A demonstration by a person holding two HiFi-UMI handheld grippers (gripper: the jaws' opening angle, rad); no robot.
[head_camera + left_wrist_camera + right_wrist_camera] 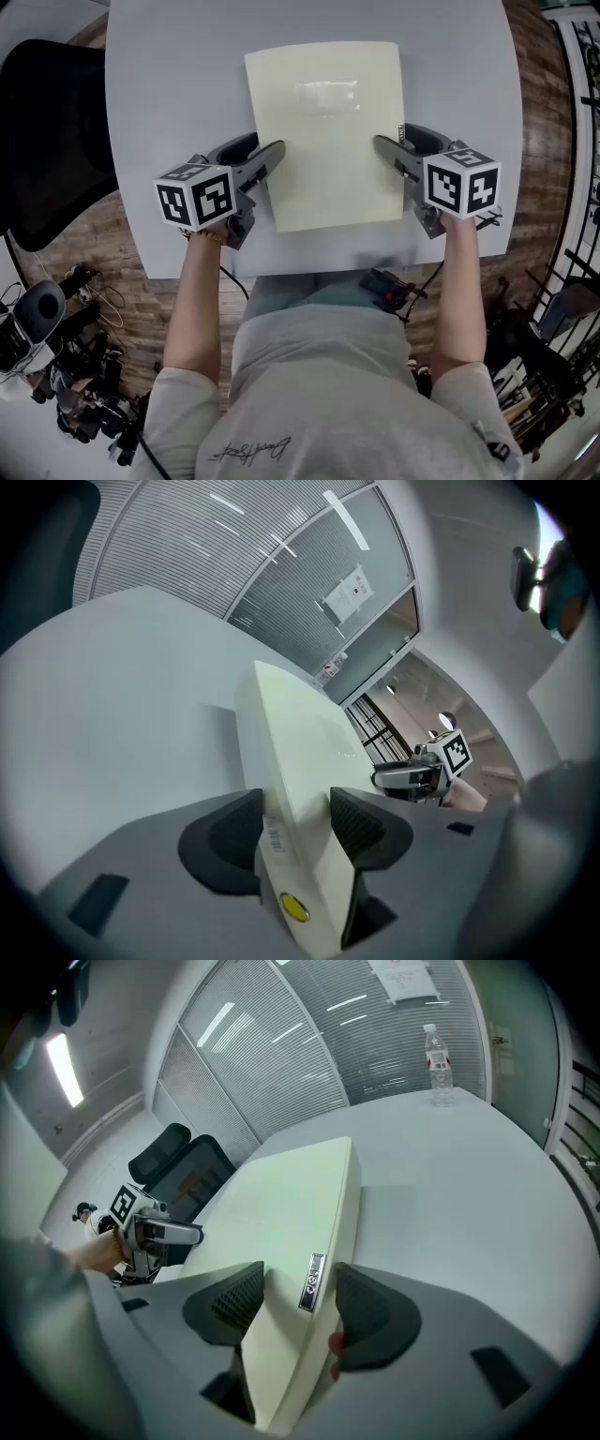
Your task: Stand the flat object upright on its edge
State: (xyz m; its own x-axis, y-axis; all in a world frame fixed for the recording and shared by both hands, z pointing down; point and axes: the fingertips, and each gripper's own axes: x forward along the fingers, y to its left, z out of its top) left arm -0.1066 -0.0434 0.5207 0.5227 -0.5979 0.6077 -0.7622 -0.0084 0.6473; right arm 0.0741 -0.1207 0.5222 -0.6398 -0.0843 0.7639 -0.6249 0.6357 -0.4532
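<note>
Currently held: left tool and right tool, each clamped wide across a side edge of the pale flat object on the worktop; I'd raise both evenly, pivoting on its far edge.

Pale cream flat obj lying flat, not yet upright.

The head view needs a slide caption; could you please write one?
Left gripper and right gripper hold opposite side edges of a pale flat panel on the grey table.
</note>
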